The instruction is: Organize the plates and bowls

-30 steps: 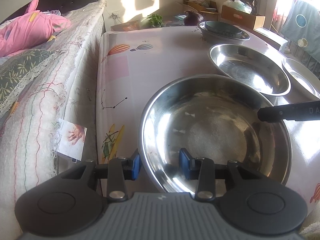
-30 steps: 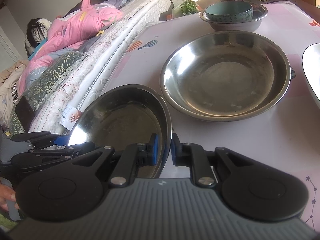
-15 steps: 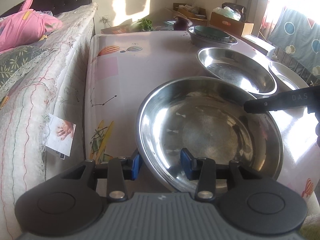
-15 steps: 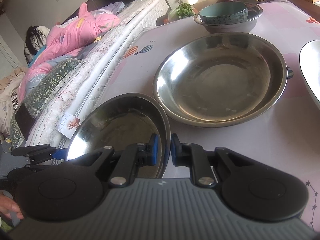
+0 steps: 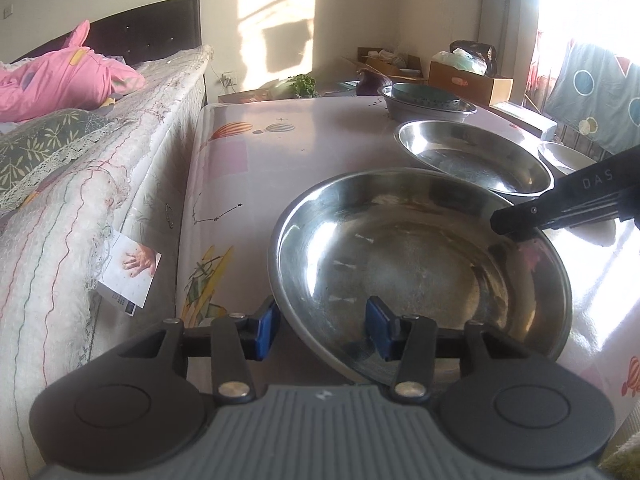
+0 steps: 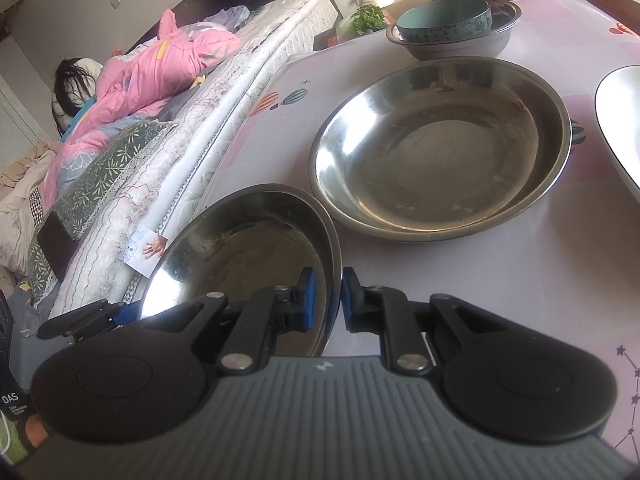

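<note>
- The right gripper (image 6: 328, 300) is closed on the rim of the near steel plate (image 6: 248, 248); one blue pad lies inside the rim and one outside, so the plate is carried at its edge, apparently because no other part is thin enough to pinch.
- The left gripper (image 5: 320, 326) straddles the opposite rim of the same plate (image 5: 420, 272). Its jaws have just been opening with the rim between them, and a clear gap shows at each blue pad; the left hold is judged to be given up, the plate being left to the right gripper alone.
- The near steel plate is seen tilted in the right wrist view, its far edge just beside the second steel plate (image 6: 440, 152). It is judged to be on its way to be nested into that one.
- The second steel plate rests flat on the table (image 6: 500, 280), empty, and so serves as the base of the stack.
- Behind it, a teal bowl (image 6: 444, 22) is set inside a grey bowl (image 6: 460, 46); bowls are thus grouped apart from plates.
- A white plate (image 6: 618, 120) lies at the right edge, not yet stacked.
- A bed (image 5: 100, 184) adjoins the table's left side, which limits clearance there.
</note>
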Demonstrator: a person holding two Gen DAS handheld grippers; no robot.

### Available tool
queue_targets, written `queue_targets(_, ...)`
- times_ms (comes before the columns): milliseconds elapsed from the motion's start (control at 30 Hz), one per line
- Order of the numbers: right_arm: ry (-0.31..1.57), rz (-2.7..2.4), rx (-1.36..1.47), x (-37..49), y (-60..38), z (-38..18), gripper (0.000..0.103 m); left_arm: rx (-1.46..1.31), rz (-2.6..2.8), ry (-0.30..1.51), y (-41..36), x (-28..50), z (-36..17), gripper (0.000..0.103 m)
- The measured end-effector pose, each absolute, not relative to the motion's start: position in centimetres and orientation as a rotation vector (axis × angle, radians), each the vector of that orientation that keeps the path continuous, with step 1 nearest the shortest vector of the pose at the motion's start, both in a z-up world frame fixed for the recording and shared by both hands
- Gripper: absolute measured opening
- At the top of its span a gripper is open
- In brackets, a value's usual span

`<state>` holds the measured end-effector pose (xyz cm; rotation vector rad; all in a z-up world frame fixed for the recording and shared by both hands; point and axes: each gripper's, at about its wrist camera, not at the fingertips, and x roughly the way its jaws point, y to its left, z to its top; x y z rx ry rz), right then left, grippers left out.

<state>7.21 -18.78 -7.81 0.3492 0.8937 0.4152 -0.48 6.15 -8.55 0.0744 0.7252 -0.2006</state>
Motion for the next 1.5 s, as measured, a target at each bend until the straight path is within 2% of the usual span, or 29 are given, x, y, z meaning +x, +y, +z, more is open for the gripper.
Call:
queue_targets(167, 0.893, 0.412, 0.357, 6.7, -18.6, -7.8, 0.014, 0.037, -0.138, 0.768, 5.7, -0.7, -8.2, 0.047)
queue_targets(333, 0.880, 0.394, 0.333, 6.3, -18.2, -7.7, 0.014, 0.073, -0.102, 0.787, 5.3, -0.5, -7.7, 0.036)
queue_targets(400, 0.873, 0.387, 0.324, 6.2, -18.1, -7.7, 0.014, 0.059, -0.094, 0.795, 5.7, -0.3, -7.7, 0.026)
queue_targets(500, 0.863, 0.377, 0.314, 6.0, -18.1, -7.6, 0.013, 0.011, -0.102, 0.813, 6.4, -0.2, -7.6, 0.022)
queue_targets(933, 0.867, 0.372, 0.332, 5.5, -18.7, -7.8, 0.012, -0.006, -0.127, 0.849, 6.5, 0.7, -7.4, 0.022)
queue_targets(1133, 0.866, 0.372, 0.332, 5.6, -18.6, -7.9, 0.012, 0.007, -0.123, 0.858, 6.2, 1.2, -7.5, 0.026)
queue_targets(1500, 0.866, 0.372, 0.324, 5.8, -18.4, -7.9, 0.012, 0.032, -0.137, 0.864, 5.4, 1.6, -7.7, 0.042)
